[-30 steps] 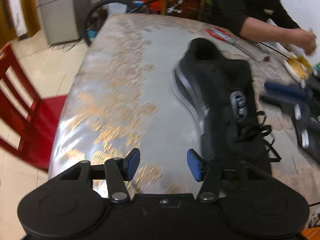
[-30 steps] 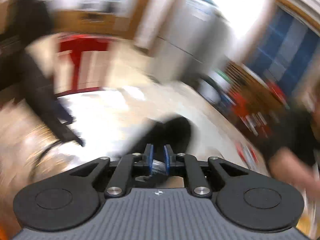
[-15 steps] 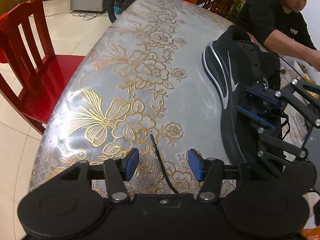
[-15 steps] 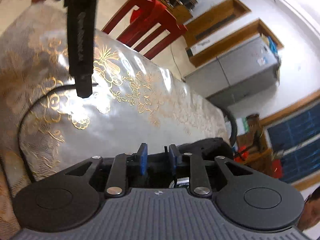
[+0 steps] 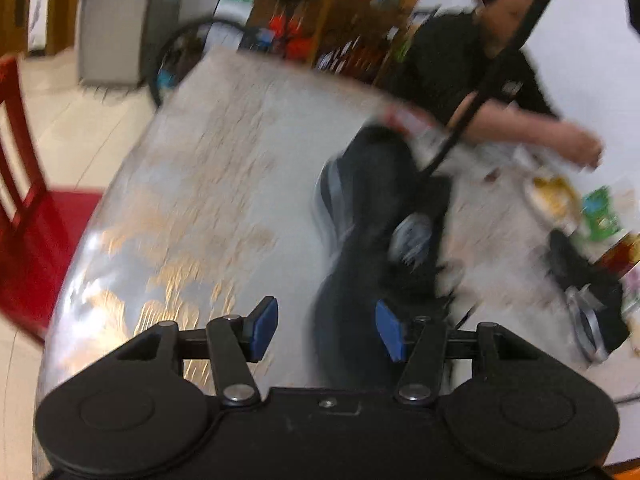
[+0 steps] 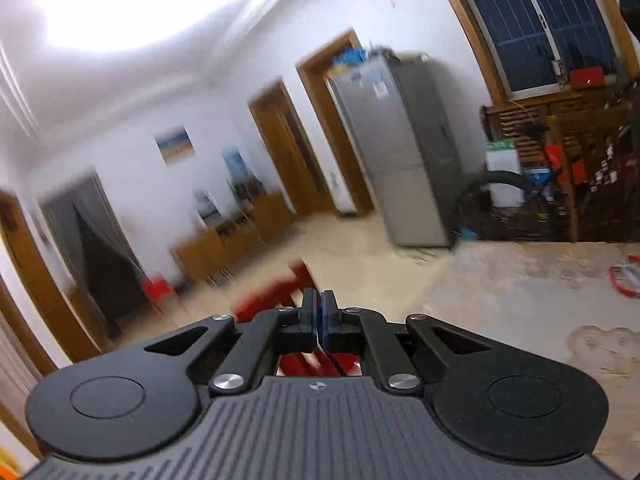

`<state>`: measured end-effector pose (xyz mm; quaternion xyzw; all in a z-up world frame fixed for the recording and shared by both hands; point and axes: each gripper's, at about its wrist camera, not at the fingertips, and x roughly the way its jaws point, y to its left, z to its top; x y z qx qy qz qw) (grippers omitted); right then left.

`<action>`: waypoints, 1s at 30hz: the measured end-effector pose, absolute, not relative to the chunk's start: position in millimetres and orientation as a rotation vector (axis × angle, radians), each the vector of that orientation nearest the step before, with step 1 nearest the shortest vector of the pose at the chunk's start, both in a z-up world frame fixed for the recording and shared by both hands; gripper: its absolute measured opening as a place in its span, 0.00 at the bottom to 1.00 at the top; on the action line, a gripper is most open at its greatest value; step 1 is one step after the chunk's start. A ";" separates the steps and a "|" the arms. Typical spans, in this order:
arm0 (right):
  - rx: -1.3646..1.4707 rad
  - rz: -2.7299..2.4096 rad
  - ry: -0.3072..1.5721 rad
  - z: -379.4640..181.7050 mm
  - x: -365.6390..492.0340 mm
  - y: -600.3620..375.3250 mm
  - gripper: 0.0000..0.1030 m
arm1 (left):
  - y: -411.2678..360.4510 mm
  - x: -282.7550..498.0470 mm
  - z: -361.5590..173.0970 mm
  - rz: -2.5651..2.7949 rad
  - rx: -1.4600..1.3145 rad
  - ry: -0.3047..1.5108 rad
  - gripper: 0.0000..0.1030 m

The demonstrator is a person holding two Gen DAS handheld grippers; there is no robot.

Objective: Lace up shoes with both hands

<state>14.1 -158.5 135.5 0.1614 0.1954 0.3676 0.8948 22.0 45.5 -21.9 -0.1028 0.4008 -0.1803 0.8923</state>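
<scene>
Your right hand-held gripper (image 6: pixel 319 320), pressed together, apparently draws the lace (image 5: pixel 484 92) taut above the shoe (image 5: pixel 372 208); your left hand-held gripper (image 5: pixel 326 330) waits spread beside it.

A: Motion blur across the left wrist view; shoe (image 5: pixel 360 216) reduced to a dark smear, eyelets and lace routing unreadable.

B: Near end of shoe hidden behind the left gripper (image 5: pixel 326 330) body. Black lace (image 5: pixel 496 68) running up and right, cut off by the top edge.

A: Far-right clutter on the table (image 5: pixel 224 184) too smeared to identify; gold pattern illegible.

B: Right wrist view: blue pads (image 6: pixel 308 316) of the right gripper (image 6: pixel 319 316) pressed together, anything pinched between them not discernible. Red chair (image 6: pixel 288 284) blurred, mostly hidden behind the fingers.
</scene>
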 end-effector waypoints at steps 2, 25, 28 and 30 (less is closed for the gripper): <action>0.364 0.780 0.404 138.6 13.3 -158.7 0.03 | 43.7 24.6 -0.6 -0.402 -0.209 0.725 0.51; 0.118 0.714 0.417 121.8 6.3 -142.0 0.72 | 43.9 17.6 94.4 -0.387 0.150 0.547 0.73; 0.094 0.508 0.718 36.5 -5.9 -136.2 0.69 | 39.2 17.5 47.6 -0.364 0.134 0.704 0.73; 0.090 0.412 0.905 -8.6 -16.0 -131.4 0.67 | 35.2 17.5 18.4 -0.349 0.124 0.804 0.73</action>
